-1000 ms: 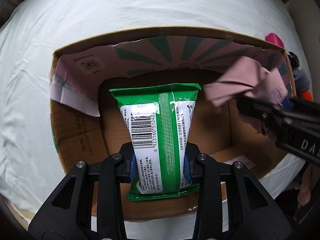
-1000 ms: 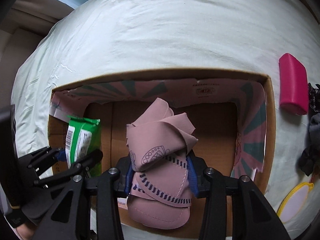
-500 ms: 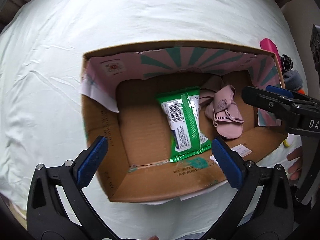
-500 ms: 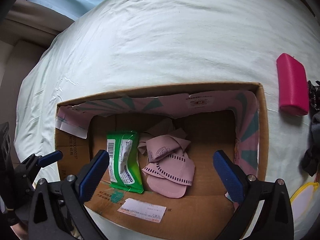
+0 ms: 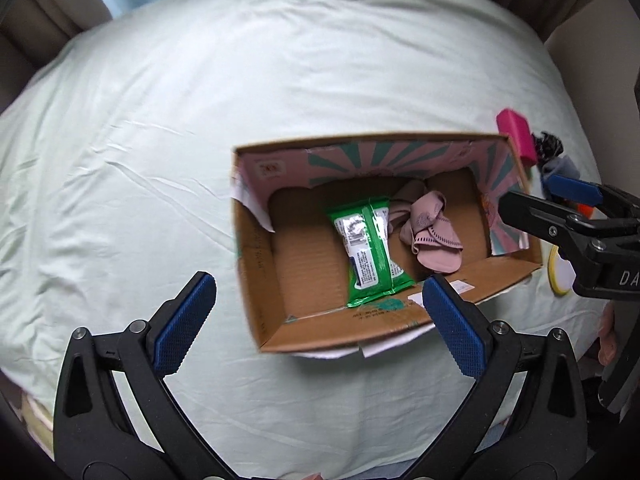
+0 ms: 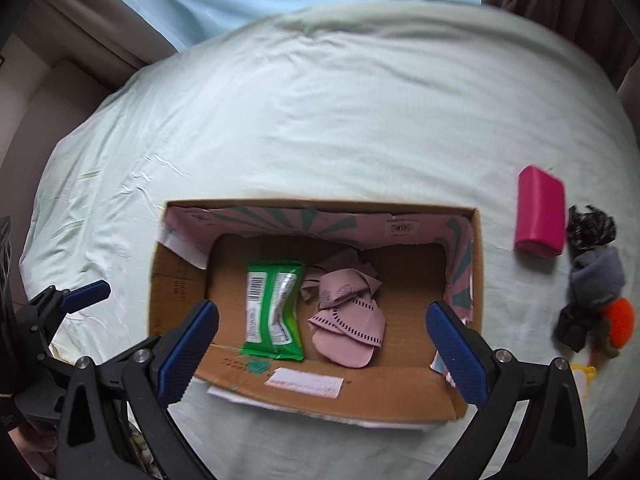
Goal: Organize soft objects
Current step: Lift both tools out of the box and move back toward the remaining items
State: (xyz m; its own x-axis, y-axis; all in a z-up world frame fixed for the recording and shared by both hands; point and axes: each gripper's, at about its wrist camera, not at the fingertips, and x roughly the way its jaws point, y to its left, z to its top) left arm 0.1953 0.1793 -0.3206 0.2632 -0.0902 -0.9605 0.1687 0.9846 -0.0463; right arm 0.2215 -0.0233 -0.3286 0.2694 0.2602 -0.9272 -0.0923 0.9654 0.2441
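An open cardboard box [image 6: 476, 280] sits on a pale green bedsheet [image 6: 320, 120]. Flat on its floor lie a green wipes pack [image 6: 276, 312] and, touching its right side, a pink fabric slipper [image 6: 348, 328] (folded over on itself, with dark stitching). The left gripper [image 5: 320, 320] hangs above the box's near left corner with its jaws spread wide and nothing between them. The right gripper [image 6: 324, 344] hangs over the near wall of the box, likewise spread wide and empty. On the sheet to the right of the box lie a magenta pouch [image 6: 540, 212], a dark scrunchie [image 6: 592, 230], a grey sock bundle [image 6: 598, 276] and an orange knitted piece [image 6: 620, 322].
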